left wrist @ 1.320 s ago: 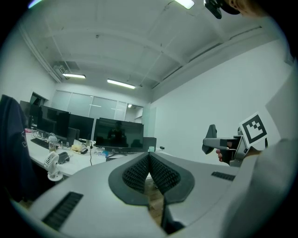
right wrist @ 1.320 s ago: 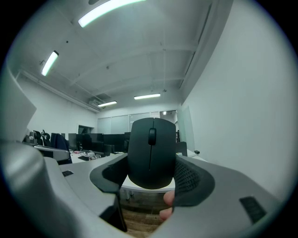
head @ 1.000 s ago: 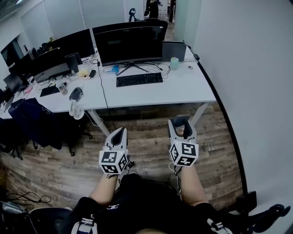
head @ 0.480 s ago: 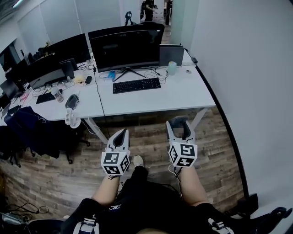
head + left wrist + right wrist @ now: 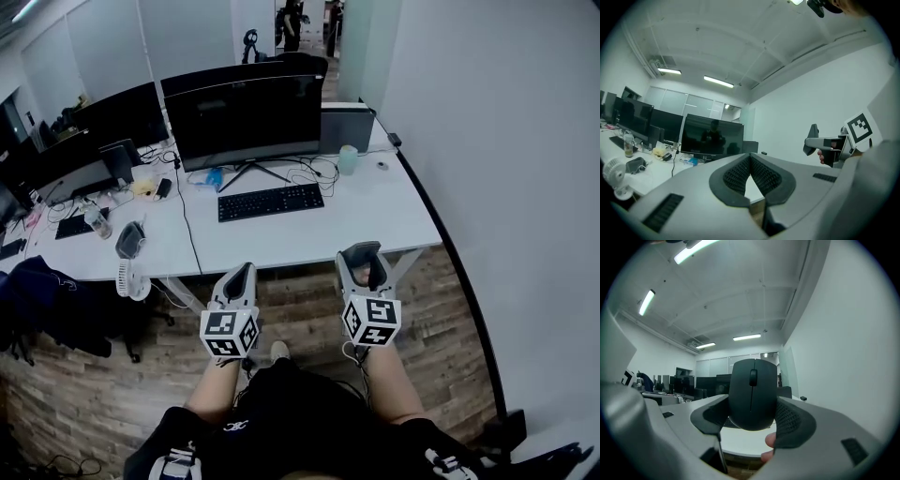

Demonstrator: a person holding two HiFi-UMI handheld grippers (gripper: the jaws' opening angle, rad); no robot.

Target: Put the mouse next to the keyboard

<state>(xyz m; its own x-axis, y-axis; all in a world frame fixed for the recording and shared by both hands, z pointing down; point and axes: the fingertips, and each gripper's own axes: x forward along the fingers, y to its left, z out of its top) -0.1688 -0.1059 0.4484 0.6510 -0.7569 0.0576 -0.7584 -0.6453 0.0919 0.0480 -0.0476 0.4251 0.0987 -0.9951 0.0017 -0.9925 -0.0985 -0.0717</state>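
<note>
Right gripper (image 5: 364,259) at lower centre-right, jaws pinching a black computer mouse (image 5: 752,394), left gripper (image 5: 750,160) jaws pressed together, black keyboard (image 5: 270,202) on white desk (image 5: 375,211) upper centre.

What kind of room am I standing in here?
Most likely an open-plan office: rows of white desks carry dark monitors and a keyboard, and strip lights run along the ceiling.
</note>
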